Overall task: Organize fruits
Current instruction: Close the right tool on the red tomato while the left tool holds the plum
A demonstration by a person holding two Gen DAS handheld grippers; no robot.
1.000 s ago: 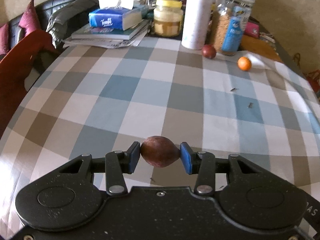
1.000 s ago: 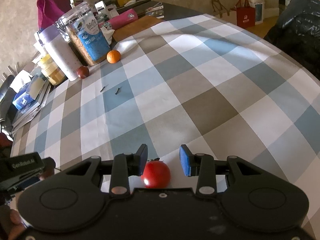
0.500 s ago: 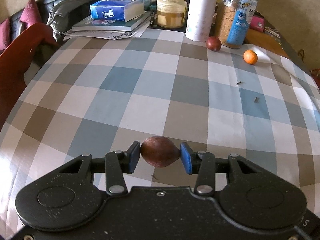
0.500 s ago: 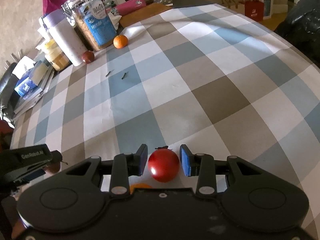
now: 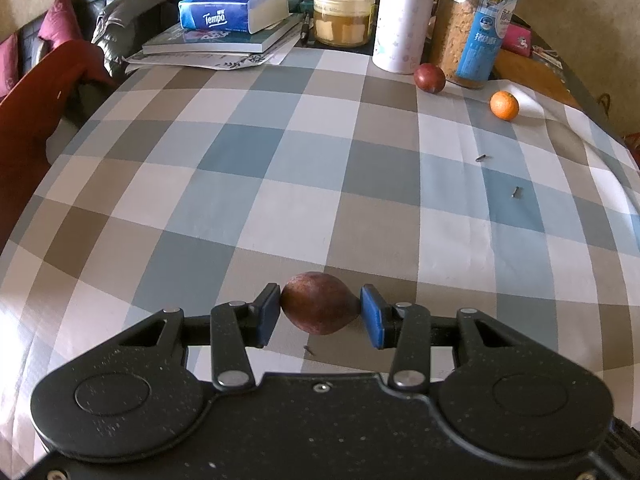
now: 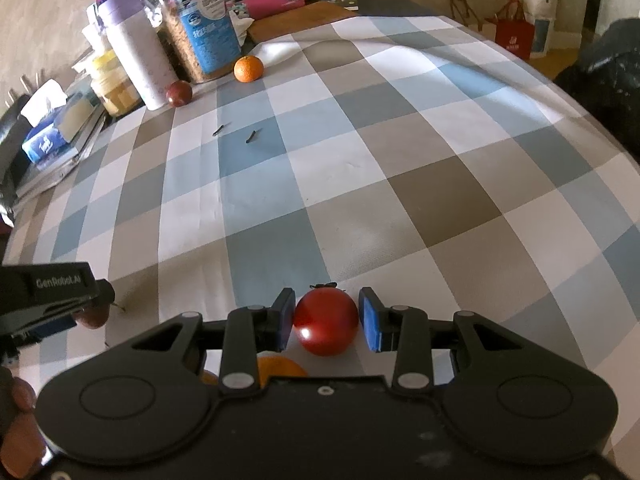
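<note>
Left gripper (image 5: 319, 316): fingers closed on a brown pear-shaped fruit (image 5: 318, 303), long axis running pad to pad, narrow end toward the right pad; slight gap visible there, so the grip looks marginal. Right gripper (image 6: 326, 319): fingers flank a red tomato (image 6: 326, 326), calyx pointing away from the camera; pads sit just beside it on both sides, can't tell if they're actually clamping. Can't tell either whether either fruit is lifted or resting on the table (image 6: 400, 184). Two more fruits at the table's far edge: dark red plum (image 5: 429, 77) touching-close to the white bottle (image 5: 404, 20) and cereal jar (image 5: 476, 28), small orange (image 5: 504, 105) just beside the jar. From the right wrist view both lie ahead and to the left, well apart from either gripper; neither hand is clearly nearer. Something orange (image 6: 280, 368) shows under the right gripper body, mostly hidden. No bowl or basket in view, so the drop-off spot is unknown. Jar holds grainy brown contents.
</note>
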